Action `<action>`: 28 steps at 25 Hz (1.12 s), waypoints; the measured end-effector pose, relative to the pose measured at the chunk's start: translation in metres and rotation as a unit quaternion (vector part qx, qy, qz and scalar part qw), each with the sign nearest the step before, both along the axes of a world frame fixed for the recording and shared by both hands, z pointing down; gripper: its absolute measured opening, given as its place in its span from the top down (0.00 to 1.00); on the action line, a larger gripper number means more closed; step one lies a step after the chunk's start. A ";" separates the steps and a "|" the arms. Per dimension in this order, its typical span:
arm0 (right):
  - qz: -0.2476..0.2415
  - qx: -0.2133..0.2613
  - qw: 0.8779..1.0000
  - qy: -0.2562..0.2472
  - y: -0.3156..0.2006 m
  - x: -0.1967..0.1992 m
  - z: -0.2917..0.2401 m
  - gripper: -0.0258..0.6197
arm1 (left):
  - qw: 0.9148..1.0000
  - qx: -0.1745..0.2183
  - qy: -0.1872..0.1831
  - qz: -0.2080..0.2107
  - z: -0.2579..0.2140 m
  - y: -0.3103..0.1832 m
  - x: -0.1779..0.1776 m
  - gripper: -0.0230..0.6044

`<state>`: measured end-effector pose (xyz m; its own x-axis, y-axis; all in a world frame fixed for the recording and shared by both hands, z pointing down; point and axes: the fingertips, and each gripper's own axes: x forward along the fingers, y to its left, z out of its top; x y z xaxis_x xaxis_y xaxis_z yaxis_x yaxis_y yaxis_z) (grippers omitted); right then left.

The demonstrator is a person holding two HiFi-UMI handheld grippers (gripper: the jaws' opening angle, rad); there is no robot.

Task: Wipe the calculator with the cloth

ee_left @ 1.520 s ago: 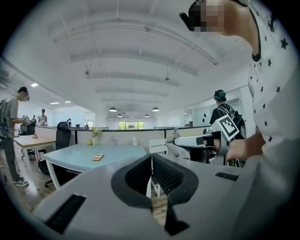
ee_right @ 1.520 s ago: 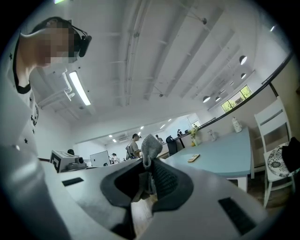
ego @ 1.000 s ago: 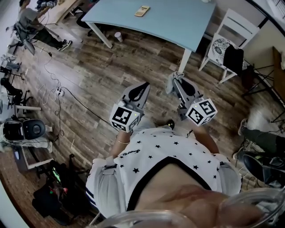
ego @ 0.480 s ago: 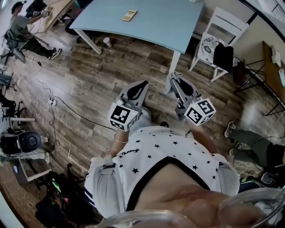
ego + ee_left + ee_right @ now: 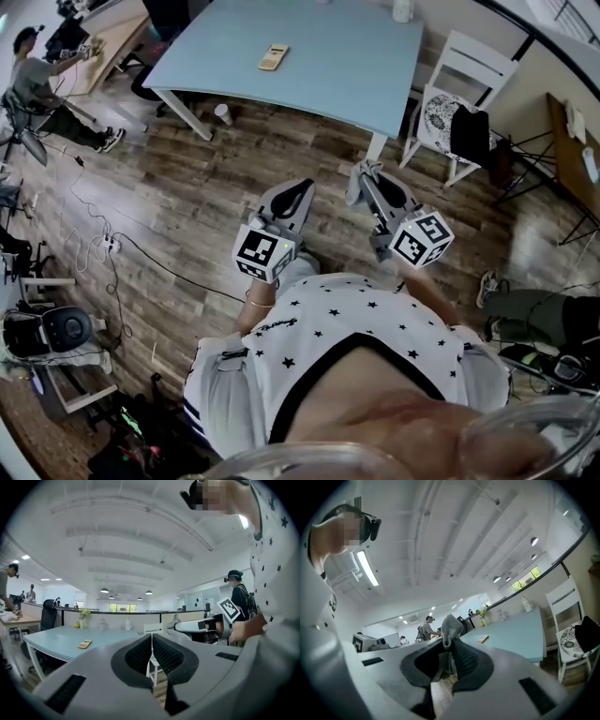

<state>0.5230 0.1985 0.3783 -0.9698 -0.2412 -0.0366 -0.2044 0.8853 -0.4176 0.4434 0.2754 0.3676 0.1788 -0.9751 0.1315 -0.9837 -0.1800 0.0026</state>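
Note:
A small yellow calculator (image 5: 273, 57) lies on the light blue table (image 5: 328, 66), far ahead of both grippers; it also shows as the calculator (image 5: 85, 643) in the left gripper view and the calculator (image 5: 483, 639) in the right gripper view. My left gripper (image 5: 302, 188) is held over the wooden floor in front of my body, and the left gripper (image 5: 151, 656) has its jaws shut on nothing. My right gripper (image 5: 362, 176) is beside it. The right gripper (image 5: 449, 656) is shut on a grey cloth (image 5: 451, 627), which sticks up above the jaws.
A white chair (image 5: 464, 94) with a dark garment stands right of the table. A cup (image 5: 223, 113) sits on the floor by a table leg. Cables (image 5: 112, 246) run across the floor at left. A person (image 5: 37, 89) works at a far-left desk. Bottles (image 5: 127, 624) stand on the table's far side.
The table and calculator have shifted lower and nearer in the head view as I move toward them. Both grippers keep their pose in front of my body, the cloth still held.

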 end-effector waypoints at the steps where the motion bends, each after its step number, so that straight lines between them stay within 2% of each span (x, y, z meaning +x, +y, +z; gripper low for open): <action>1: 0.001 -0.002 1.000 0.000 -0.002 -0.009 -0.001 0.89 | 1.000 -0.001 0.001 -0.003 -0.001 0.000 -0.011 0.91; 8: -0.005 -0.015 1.000 0.013 -0.009 -0.070 0.004 0.89 | 1.000 0.001 0.007 -0.015 0.000 -0.006 -0.078 0.91; 28: 0.005 -0.004 0.999 0.034 -0.023 -0.216 0.002 0.89 | 0.999 0.011 0.024 -0.019 0.006 -0.008 -0.226 0.91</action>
<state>0.3074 0.1754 0.3806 -0.9676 -0.2506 0.0313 -0.2411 0.8799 -0.4095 0.2173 0.2671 0.3734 0.1481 -0.9837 0.1022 -0.9885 -0.1439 0.0472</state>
